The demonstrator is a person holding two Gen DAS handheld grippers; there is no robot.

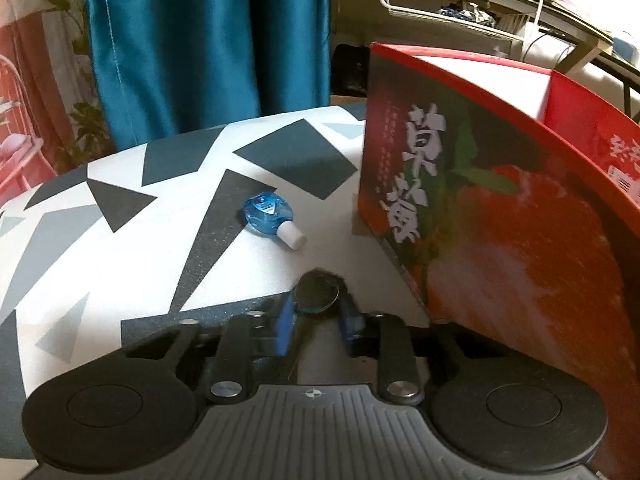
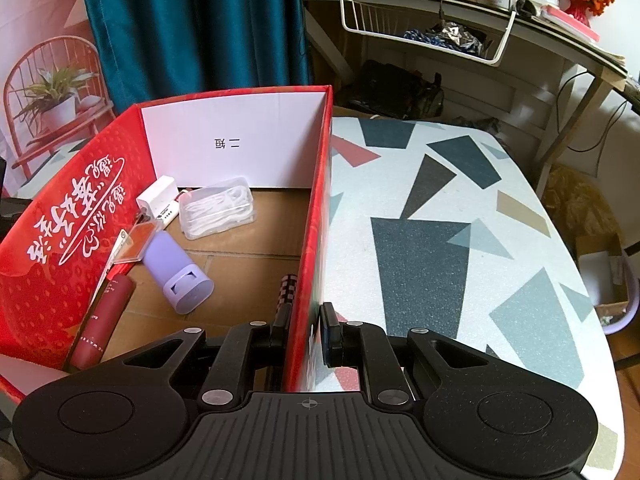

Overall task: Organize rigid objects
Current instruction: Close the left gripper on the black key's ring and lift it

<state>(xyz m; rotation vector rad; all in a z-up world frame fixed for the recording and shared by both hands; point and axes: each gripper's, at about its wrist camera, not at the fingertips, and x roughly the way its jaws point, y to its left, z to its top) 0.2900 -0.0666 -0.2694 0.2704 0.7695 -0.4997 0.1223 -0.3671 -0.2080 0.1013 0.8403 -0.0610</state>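
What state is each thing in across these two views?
Left gripper: shut on a dark round disc.
Right gripper: shut on the red box's wall.
Red box: open-topped, partly filled.
Blue bottle: capped, lying on the table.
Purple cylinder: lying inside the box.

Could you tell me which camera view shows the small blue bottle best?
The left wrist view: the blue bottle lies unobstructed on the patterned table, its white cap clear. The right wrist view does not show it at all.

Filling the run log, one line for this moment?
left gripper: shut on dark disc | right gripper: shut on red box wall | blue bottle: on table
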